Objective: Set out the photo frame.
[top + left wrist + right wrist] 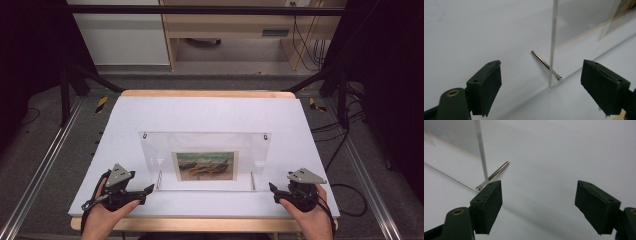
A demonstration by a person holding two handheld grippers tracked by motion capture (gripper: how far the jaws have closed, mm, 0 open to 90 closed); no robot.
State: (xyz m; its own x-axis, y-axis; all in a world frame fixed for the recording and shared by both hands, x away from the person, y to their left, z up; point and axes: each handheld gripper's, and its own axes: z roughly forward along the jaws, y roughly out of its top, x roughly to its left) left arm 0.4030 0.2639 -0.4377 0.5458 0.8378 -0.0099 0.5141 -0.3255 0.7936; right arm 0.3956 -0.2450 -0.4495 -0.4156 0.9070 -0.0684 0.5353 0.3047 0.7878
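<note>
White surface (210, 112) carries the acrylic photo frame (205, 160) standing upright, placement looks done; your left tool (145, 192) and right tool (274, 190) are released, grasping nothing.

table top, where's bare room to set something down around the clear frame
Free: the white table behind the clear frame, and the strips left and right of it. Crowded: the near edge, where the left gripper and right gripper, both open, flank the frame's metal pins.

I see my two black grippers, left (146, 191) and right (272, 189), each with a grey triangular plate, brass-ringed screw holes and trailing black cables.
</note>
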